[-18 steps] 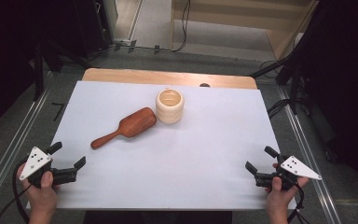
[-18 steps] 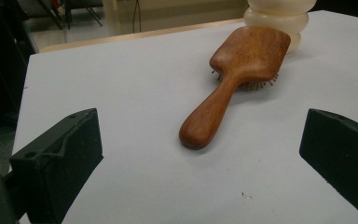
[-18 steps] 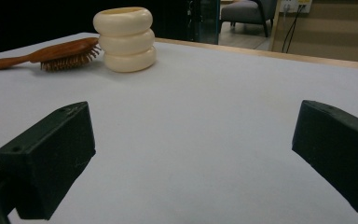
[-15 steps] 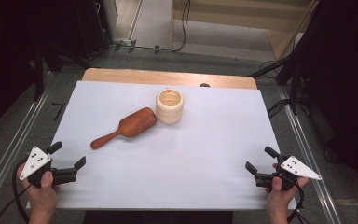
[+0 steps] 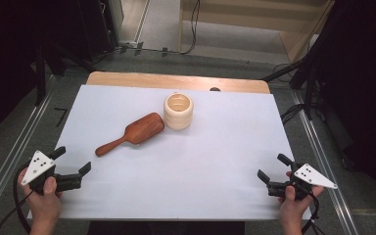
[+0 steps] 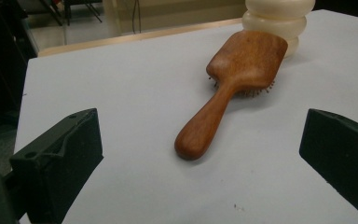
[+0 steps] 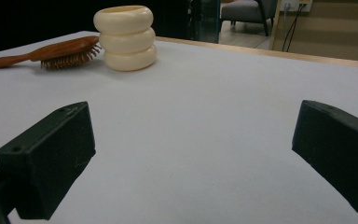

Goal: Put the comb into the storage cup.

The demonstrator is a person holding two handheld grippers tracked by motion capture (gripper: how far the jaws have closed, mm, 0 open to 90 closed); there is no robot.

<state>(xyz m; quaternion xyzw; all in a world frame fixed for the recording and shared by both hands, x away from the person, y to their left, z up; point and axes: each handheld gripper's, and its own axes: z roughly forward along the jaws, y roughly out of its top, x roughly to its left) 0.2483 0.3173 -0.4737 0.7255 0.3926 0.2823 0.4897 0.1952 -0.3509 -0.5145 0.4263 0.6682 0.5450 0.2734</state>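
While both grippers gape empty (left gripper [image 5: 72, 165], right gripper [image 5: 272, 168]), the hairbrush [image 6: 233, 88] lies bristles-down — mostly hidden.

Even overhead light, soft shadows, dark surroundings

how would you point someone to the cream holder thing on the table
Start from the white sheet covering the table and look toward its far edge, near the middle. The cream cup stands upright there beside the head of a wooden hairbrush. Its stacked-ring sides and open top set it apart.
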